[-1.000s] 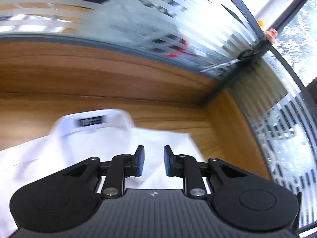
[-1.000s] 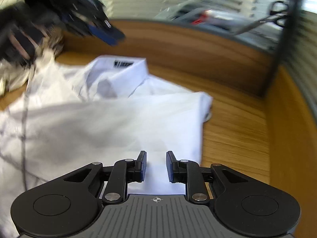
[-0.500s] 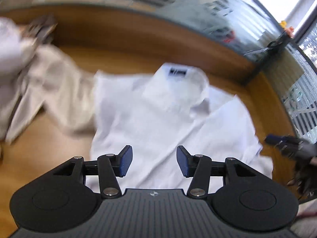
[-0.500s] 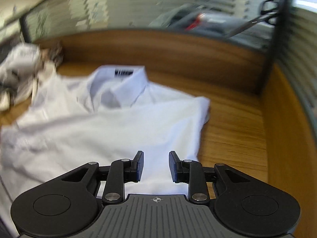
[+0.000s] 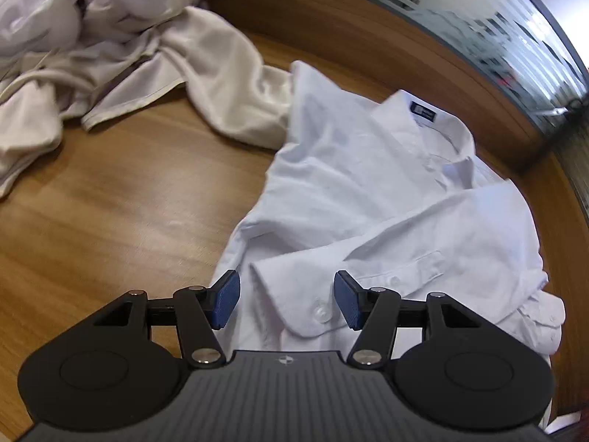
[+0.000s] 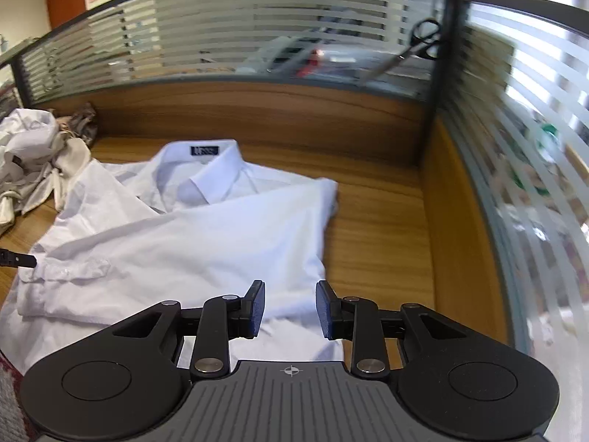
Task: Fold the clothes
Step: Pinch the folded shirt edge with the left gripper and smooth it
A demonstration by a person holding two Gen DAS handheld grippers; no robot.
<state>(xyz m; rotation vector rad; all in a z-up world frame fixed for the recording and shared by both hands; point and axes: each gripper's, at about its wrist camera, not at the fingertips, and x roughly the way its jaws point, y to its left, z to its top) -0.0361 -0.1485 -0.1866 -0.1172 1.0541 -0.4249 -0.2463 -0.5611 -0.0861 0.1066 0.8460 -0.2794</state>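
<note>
A white collared shirt (image 5: 368, 199) lies on the wooden desk, collar and dark label toward the back wall, one sleeve folded across its front. My left gripper (image 5: 287, 300) hovers over the buttoned cuff (image 5: 294, 294) at the shirt's near left side; its jaws are opening and the pads touch nothing. In the right wrist view the same shirt (image 6: 191, 243) spreads to the left. My right gripper (image 6: 289, 309) hangs above its near right hem, jaws opening, nothing pinched between them. A black tip of the left gripper (image 6: 18, 258) shows at the left edge.
A heap of crumpled cream and white clothes (image 5: 92, 33) lies at the back left (image 6: 33, 154). Wooden walls topped with striped glass partitions (image 6: 257, 37) close the desk at the back and right. Scissors (image 6: 412, 48) hang at the corner. Bare wood (image 5: 110, 213) lies left of the shirt.
The left gripper swung leftward and down from the collar to the cuff, bringing the clothes heap into view, and its jaws widened. The right gripper rose and pulled back a little; its jaws widened slightly.
</note>
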